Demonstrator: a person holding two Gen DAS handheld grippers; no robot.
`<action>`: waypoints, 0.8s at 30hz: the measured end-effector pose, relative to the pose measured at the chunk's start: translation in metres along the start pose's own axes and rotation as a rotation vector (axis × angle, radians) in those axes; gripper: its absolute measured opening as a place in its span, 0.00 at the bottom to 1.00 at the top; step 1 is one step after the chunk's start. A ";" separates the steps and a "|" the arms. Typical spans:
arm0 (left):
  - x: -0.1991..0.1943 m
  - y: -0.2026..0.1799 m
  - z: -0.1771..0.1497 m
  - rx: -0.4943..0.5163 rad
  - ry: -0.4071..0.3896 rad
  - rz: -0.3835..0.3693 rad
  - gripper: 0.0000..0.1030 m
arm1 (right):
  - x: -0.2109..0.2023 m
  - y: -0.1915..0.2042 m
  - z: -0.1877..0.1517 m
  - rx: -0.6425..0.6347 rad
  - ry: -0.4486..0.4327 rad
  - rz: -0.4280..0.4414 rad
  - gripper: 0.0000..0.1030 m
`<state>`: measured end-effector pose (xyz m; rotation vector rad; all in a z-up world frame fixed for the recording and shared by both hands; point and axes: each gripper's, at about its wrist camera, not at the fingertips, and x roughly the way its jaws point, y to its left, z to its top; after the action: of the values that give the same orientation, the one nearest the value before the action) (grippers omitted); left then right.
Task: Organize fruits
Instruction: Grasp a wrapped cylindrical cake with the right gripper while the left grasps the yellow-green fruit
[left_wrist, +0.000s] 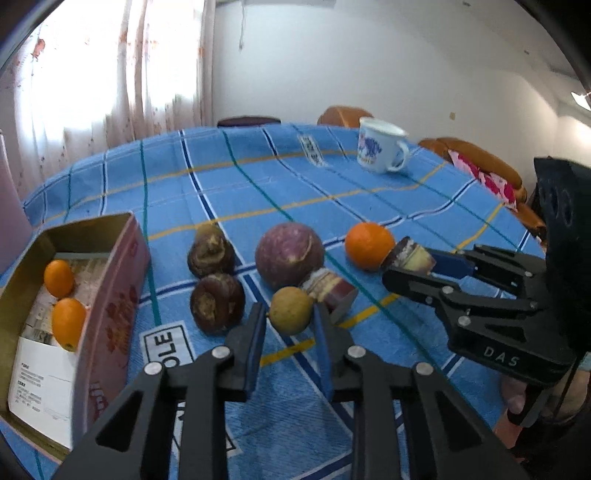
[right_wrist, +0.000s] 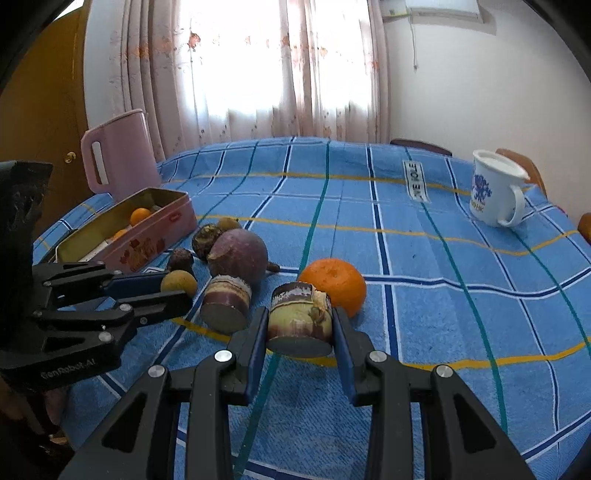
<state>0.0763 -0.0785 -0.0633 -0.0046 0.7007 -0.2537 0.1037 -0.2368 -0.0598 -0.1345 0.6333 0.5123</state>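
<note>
My left gripper (left_wrist: 290, 319) has its pads on both sides of a small yellow-brown round fruit (left_wrist: 290, 310), also seen in the right wrist view (right_wrist: 179, 282). My right gripper (right_wrist: 300, 325) is shut on a sugarcane piece (right_wrist: 299, 319) beside an orange (right_wrist: 334, 282); the cane (left_wrist: 410, 254) and orange (left_wrist: 369, 245) also show in the left wrist view. A second sugarcane piece (left_wrist: 328, 290), a large purple round fruit (left_wrist: 289, 254) and two dark water chestnuts (left_wrist: 217, 302) lie close together. A pink tin (left_wrist: 110, 295) at left holds two kumquats (left_wrist: 68, 323).
A white enamel mug (right_wrist: 496, 192) stands at the far right of the blue checked tablecloth (right_wrist: 443, 295). A pink jug (right_wrist: 118, 155) stands behind the tin. Chairs ring the far table edge. White paper lies in the tin.
</note>
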 end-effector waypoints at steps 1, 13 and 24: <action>-0.001 0.001 0.000 -0.002 -0.010 0.000 0.26 | -0.003 0.001 0.000 -0.006 -0.015 0.001 0.35; -0.023 -0.003 -0.003 0.008 -0.132 0.032 0.26 | -0.020 0.007 -0.004 -0.039 -0.129 -0.016 0.35; -0.034 -0.007 -0.010 0.010 -0.194 0.053 0.26 | -0.032 0.012 -0.008 -0.067 -0.203 -0.018 0.35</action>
<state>0.0438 -0.0762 -0.0485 -0.0010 0.5054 -0.2028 0.0719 -0.2421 -0.0464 -0.1493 0.4165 0.5226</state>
